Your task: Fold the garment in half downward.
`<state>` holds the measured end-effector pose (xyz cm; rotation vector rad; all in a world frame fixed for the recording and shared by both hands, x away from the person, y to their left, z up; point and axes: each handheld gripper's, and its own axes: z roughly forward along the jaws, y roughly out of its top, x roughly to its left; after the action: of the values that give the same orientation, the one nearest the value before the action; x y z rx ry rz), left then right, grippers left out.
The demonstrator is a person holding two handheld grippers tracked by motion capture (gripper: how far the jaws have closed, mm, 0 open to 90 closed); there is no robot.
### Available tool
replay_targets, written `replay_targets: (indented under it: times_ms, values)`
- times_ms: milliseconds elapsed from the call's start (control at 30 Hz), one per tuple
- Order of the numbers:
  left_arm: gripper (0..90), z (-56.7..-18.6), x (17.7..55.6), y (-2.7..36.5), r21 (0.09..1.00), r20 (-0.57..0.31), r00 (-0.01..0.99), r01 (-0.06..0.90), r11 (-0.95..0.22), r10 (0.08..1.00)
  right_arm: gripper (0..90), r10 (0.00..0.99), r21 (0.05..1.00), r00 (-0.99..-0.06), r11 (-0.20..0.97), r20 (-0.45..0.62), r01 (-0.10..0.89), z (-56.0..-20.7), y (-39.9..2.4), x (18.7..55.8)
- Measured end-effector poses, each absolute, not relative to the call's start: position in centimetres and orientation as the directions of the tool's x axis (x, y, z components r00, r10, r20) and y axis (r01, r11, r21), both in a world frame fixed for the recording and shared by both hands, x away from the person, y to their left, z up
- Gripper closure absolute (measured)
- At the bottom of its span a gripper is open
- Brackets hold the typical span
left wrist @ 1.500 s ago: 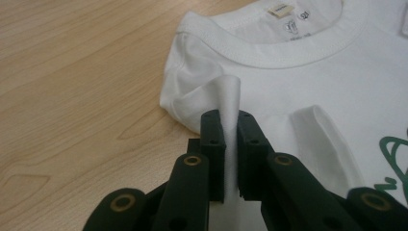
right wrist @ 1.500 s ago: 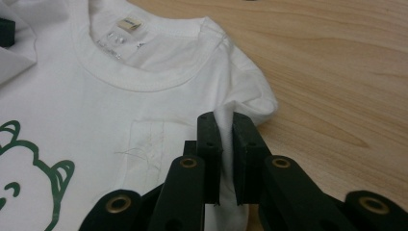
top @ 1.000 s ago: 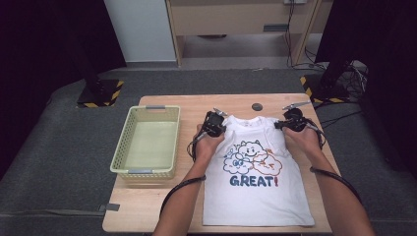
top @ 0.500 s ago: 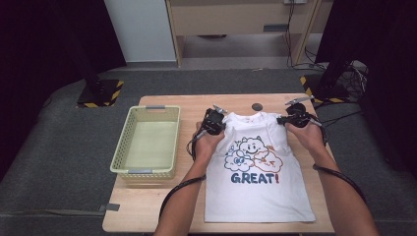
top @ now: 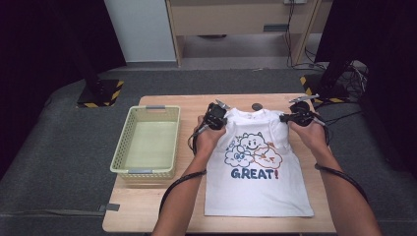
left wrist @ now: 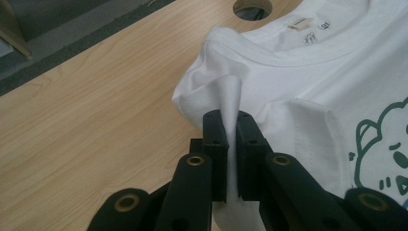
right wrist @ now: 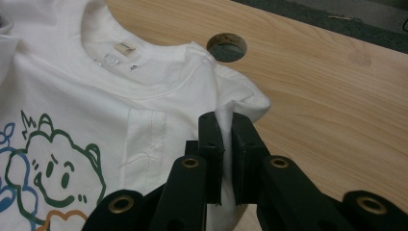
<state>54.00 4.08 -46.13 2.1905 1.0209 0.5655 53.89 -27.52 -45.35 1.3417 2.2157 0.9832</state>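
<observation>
Shirt [top: 258,172] lies print-up on the table [top: 147,211], collar at 12 o'clock. Left gripper [left wrist: 230,126] clenched on one shoulder fold, right gripper [right wrist: 225,127] on the other. Advise lifting both evenly, cloth taut, to fold square. Basket [top: 146,142] at 9 o'clock; grey floor, cables at 2 o'clock.

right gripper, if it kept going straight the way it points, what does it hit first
The right gripper, shut on a fold of the shirt, would probably push into the bunched shoulder first. Beyond that lies bare table, with the round hole slightly left of the line.
</observation>
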Motion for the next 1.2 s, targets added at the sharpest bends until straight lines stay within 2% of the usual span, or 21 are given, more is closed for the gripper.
replay_targets:
  times_ms: [1200]
  values:
    - [85.5, -43.0, 51.1, 4.1, 0.753, 0.155, 0.592, 0.447, -0.482, 0.791, 84.9, 0.881, 0.774, -0.472, 0.289, 0.015, 0.563, -42.3, -28.0, 50.5]
